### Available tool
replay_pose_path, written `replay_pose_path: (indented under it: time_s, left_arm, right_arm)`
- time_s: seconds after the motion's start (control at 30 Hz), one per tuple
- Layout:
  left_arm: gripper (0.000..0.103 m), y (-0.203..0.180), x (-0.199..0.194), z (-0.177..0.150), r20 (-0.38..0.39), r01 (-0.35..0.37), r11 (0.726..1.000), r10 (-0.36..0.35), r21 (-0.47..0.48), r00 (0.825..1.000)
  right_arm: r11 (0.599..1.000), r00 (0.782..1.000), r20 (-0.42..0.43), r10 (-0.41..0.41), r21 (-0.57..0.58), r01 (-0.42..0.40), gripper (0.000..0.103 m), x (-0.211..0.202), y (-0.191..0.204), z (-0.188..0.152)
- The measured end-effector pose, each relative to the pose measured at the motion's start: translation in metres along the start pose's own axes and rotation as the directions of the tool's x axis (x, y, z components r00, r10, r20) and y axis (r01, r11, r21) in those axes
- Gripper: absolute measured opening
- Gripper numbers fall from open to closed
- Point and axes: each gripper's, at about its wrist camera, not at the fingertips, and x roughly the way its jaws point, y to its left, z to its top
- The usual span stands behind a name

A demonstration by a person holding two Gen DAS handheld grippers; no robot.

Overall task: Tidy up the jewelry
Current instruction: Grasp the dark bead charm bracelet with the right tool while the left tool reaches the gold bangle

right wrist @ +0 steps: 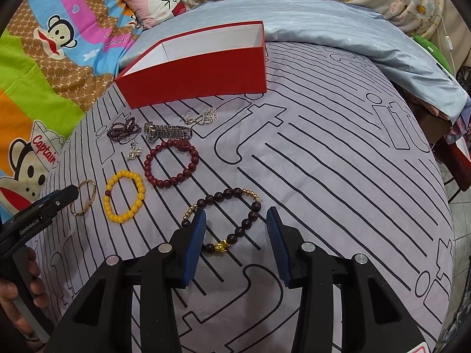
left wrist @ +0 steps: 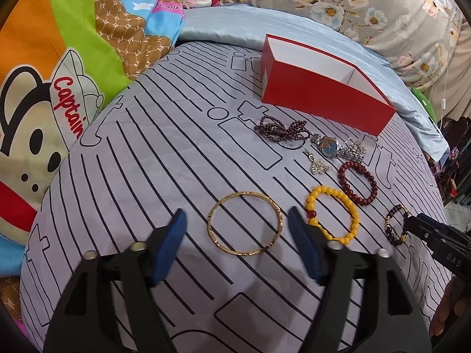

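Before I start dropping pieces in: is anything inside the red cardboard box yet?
The red cardboard box shows only bare white inner walls in both wrist views. Its floor is hidden behind the near red wall, so I cannot confirm it is empty. All visible jewelry lies outside it on the striped bedsheet.

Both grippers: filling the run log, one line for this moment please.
left gripper: open, around bangle | right gripper: open, over dark bracelet | box: open

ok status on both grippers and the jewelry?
Left gripper open over gold bangle. Right gripper open over dark bead bracelet. Red box empty, nothing blocking.
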Motion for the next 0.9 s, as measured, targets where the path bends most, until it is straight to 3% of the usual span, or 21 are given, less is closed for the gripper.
replay_pose_path:
  time_s: [0.33,0.4,0.5,0.6,0.9]
  left_arm:
    - [0.077,-0.012,0.019,-0.005,-0.024,-0.051,0.997,0.052,0.055,0.998]
    - [0.074,-0.015,0.02,-0.007,-0.015,-0.06,0.996,0.062,0.073,0.998]
    - [0.06,-0.018,0.02,-0.007,0.003,-0.073,0.992,0.073,0.106,0.997]
    - [0.059,-0.02,0.02,-0.006,0.004,-0.073,0.99,0.073,0.117,0.997]
    - [0.059,-0.022,0.021,-0.006,0.006,-0.069,0.991,0.069,0.116,0.998]
  right_arm:
    - [1.0,1.0,-0.013,-0.001,0.004,0.001,0.041,0.006,0.0,0.0]
    - [1.0,1.0,-0.017,-0.003,0.006,0.003,0.041,0.008,0.0,0.0]
    - [1.0,1.0,-0.022,-0.01,0.006,0.01,0.04,0.012,-0.001,-0.001]
    - [1.0,1.0,-0.023,-0.014,0.003,0.014,0.038,0.015,-0.001,-0.001]
    - [0.997,0.997,-0.004,-0.072,-0.039,0.071,0.015,0.018,0.0,0.0]
